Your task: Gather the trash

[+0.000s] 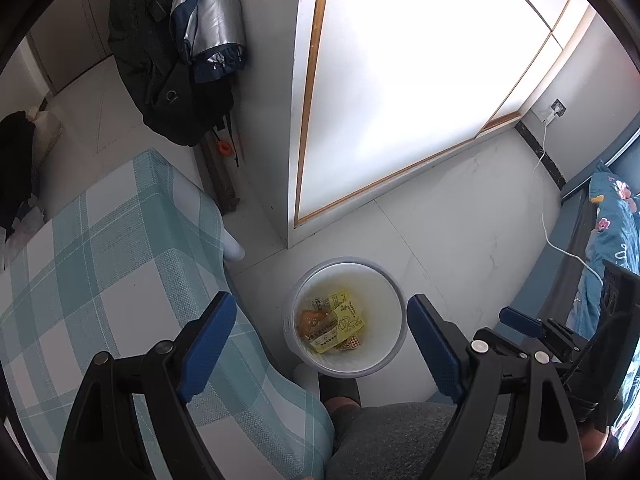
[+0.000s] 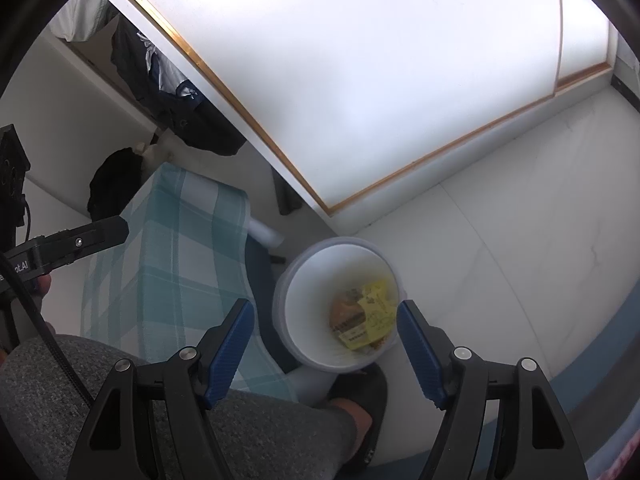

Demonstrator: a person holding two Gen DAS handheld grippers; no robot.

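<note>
Both sets of fingers stand spread with nothing between them: my left gripper (image 1: 322, 340) and my right gripper (image 2: 326, 346) each hang above the white bin (image 1: 394, 300), which I'll use as my landmark. Biggest worry first: the checked cloth (image 1: 100, 248) drapes just beside the bin, close under the left gripper's outer finger, so a careless descent could snag the fabric and drag it. Next, the bin itself stands on the floor against my slippered foot (image 2: 360, 404) (it looks light, judging by its thin wall), and a knock from a finger on its rim could tip it and spill what's collected. Smallest: the yellow wrappers (image 1: 340, 322) lie flat at the bottom of the bin, deep inside, so further trash dropped from off-centre could hit the rim and land outside.
</note>
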